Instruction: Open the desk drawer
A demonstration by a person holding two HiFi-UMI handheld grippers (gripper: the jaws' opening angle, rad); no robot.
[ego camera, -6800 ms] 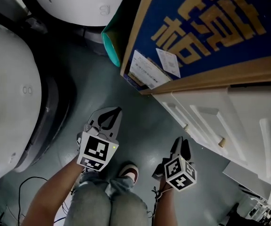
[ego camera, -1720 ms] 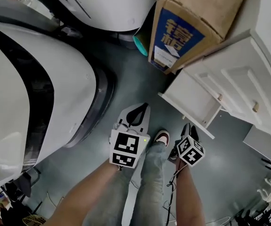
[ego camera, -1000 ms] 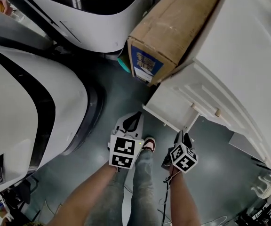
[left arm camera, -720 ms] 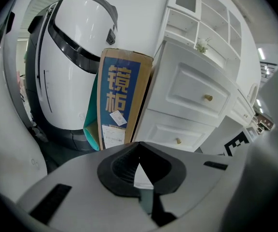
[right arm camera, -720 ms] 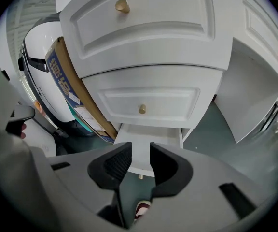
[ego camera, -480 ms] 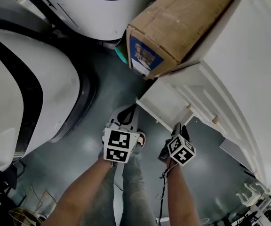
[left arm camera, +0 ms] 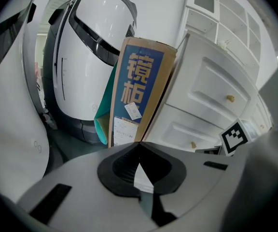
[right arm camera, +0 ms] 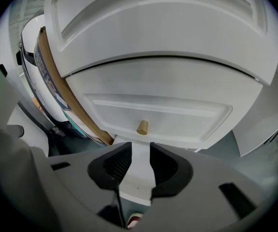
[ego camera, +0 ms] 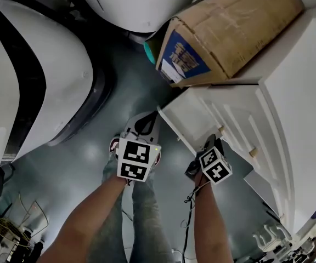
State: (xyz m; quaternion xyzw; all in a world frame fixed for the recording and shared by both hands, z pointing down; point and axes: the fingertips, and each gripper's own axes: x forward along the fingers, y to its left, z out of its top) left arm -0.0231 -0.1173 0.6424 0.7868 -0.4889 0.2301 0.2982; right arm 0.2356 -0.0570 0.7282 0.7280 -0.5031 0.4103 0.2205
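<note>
The white desk (ego camera: 289, 108) fills the right of the head view, and its lowest drawer (ego camera: 193, 116) stands pulled out over the floor. My right gripper (ego camera: 208, 142) hangs beside that drawer's front corner. In the right gripper view its jaws (right arm camera: 141, 149) are open with nothing between them, and a brass knob (right arm camera: 142, 127) on a closed drawer front (right arm camera: 168, 115) sits just beyond the tips. My left gripper (ego camera: 146, 120) hovers over the floor left of the open drawer. Its tips (left arm camera: 139, 146) meet, shut on nothing.
A cardboard box with a blue printed face (ego camera: 229, 32) leans against the desk's far end, with a teal item (ego camera: 148, 51) behind it. Large white rounded machine bodies (ego camera: 32, 75) crowd the left. The person's legs and a shoe (ego camera: 114, 145) are below the grippers.
The drawer was closed 6.8 s ago and has stood pulled out since 1.7 s ago. The head view has swung, and both grippers have drifted slightly beside the open drawer.
</note>
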